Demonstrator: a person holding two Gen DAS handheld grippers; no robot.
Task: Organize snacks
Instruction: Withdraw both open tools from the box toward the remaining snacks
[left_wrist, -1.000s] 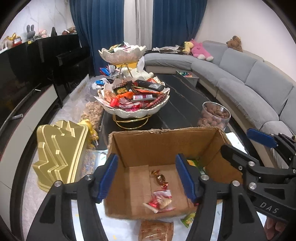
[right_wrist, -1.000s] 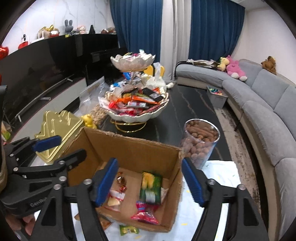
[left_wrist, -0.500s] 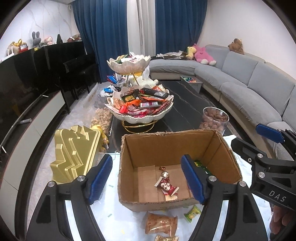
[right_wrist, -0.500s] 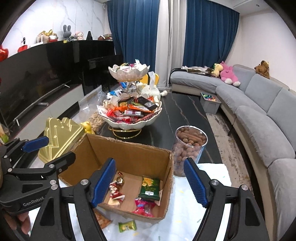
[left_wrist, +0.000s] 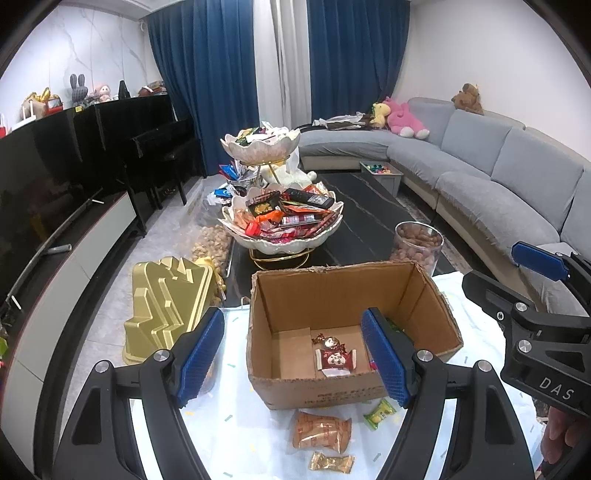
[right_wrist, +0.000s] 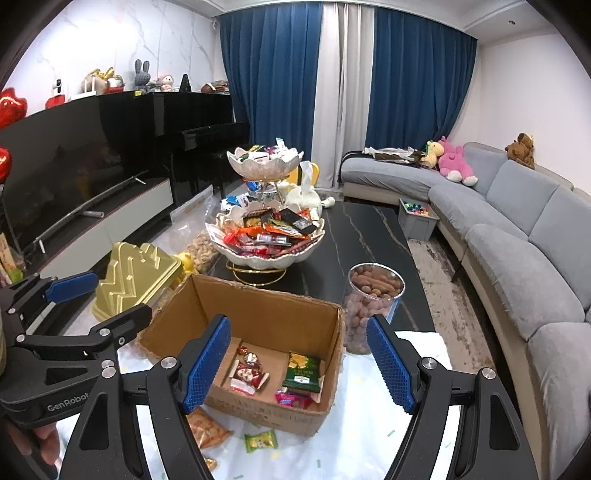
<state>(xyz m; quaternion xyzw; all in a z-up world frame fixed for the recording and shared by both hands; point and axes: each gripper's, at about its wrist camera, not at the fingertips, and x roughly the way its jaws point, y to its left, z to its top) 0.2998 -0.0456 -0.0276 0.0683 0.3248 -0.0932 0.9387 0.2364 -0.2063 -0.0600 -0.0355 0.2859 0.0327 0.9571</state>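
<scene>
1. Both grippers, left gripper (left_wrist: 293, 356) and right gripper (right_wrist: 297, 363), stand with blue pads spread wide, grasping nothing.
2. An open cardboard box (left_wrist: 334, 284) on a pale cloth (left_wrist: 240, 421) holds wrapped snacks: a red packet (left_wrist: 334, 360) and a green packet (right_wrist: 301, 371).
3. The box lies just beyond the fingertips, untouched; more wrapped snacks (left_wrist: 321, 430) lie on the cloth before it.

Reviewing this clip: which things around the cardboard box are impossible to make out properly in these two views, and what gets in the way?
- Green packet in the cardboard box: left wrist view, mostly hidden behind a finger pad of the left gripper.
- Print on the box front: both views, too small and blurred to read.
- Orange snack bag: right wrist view, partly covered by the right gripper.
- Gold candy: right wrist view, only a corner shows behind that gripper's arm.
</scene>
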